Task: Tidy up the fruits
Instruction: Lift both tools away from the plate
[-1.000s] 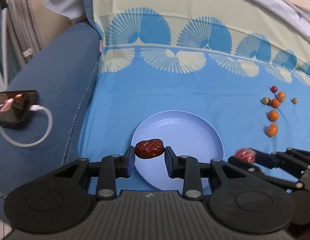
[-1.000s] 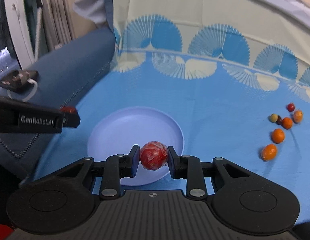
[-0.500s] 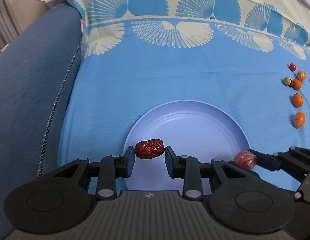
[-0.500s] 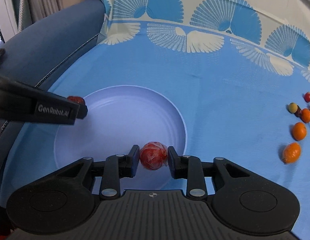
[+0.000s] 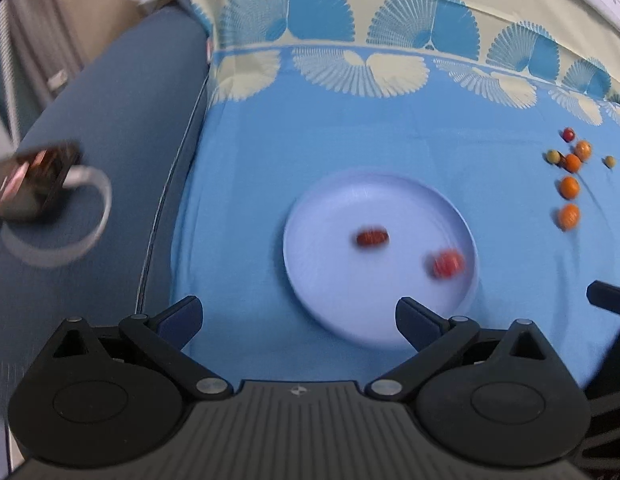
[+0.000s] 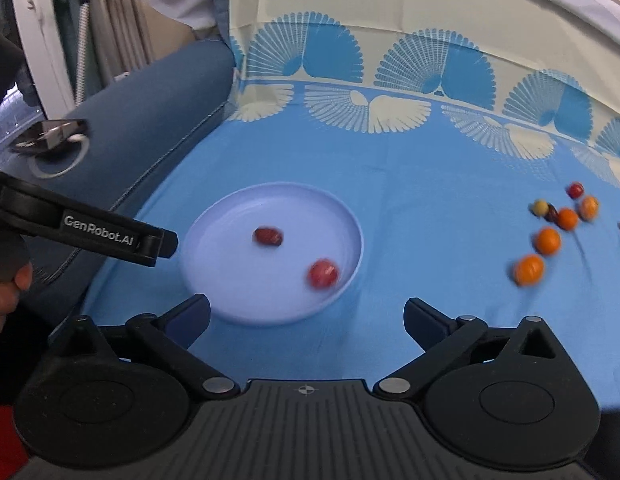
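Surface: blue cloth point(image 5: 349, 128) with a fan-pattern border, spread over a dark blue cushion point(image 5: 122, 120); a phone point(image 5: 30, 184) on a white cable lies on the cushion, well to the left of the left gripper.
Left gripper point(image 5: 298, 316): jaws opening, spread wide, nothing between them — pads clear of all fruit.
Right gripper point(image 6: 306, 316): jaws likewise opening and empty; it sits near the plate's front rim.
Plate point(image 6: 214, 280): pale blue, shallow, just ahead of both grippers.
Fruit on plate: wrinkled dark-red date point(image 6: 268, 236) ahead near the centre; round red fruit point(image 6: 322, 274) nearer, towards the right rim. Both blurred; whether settled cannot be told.
Fruit remaining: loose cluster of small orange, red and greenish fruits point(image 6: 547, 240) on the cloth, well to the right of the right gripper.
Handling, judged: all pieces light and small. Round ones look smooth and prone to roll — take across the widest part, pads centred, gentle closure. Thin skins may bruise under a hard squeeze.
Risk, judged: nudging one cluster piece could scatter its touching neighbours.
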`<state>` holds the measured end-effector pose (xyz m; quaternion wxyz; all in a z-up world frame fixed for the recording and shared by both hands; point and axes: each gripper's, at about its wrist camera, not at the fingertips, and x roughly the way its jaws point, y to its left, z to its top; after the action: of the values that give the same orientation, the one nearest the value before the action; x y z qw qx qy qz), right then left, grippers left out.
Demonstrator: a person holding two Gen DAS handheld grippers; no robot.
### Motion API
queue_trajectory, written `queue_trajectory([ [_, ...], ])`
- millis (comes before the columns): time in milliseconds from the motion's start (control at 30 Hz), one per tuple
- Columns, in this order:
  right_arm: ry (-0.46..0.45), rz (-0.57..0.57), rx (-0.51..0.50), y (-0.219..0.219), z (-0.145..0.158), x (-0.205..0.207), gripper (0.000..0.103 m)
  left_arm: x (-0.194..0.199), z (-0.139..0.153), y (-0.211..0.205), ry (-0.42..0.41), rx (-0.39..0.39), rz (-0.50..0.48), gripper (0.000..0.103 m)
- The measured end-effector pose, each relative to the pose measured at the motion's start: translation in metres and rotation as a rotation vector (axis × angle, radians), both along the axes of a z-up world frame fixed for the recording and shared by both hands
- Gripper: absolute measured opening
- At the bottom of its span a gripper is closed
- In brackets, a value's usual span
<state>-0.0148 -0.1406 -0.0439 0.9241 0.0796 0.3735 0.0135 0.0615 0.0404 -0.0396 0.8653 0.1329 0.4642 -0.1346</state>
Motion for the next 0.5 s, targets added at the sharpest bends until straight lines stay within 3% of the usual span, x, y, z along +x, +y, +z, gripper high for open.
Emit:
queue_trajectory([
  [100, -0.052, 0.002, -0.033, 0.005, 0.013, -0.022, 0.102, -0.023, 0.007, 0.004, 0.017, -0.025, 0.002, 0.103],
  [267, -0.13, -0.035, -0.039, 0.002, 0.032, -0.042, 0.102, -0.052, 0.029, 0.008, -0.042, -0.047, 0.024, 0.103],
  [500, -0.193, -0.003, -0.056, 0.014, 0.046, -0.066, 0.102, -0.082, 0.048, 0.011, -0.101, -0.052, 0.033, 0.103],
])
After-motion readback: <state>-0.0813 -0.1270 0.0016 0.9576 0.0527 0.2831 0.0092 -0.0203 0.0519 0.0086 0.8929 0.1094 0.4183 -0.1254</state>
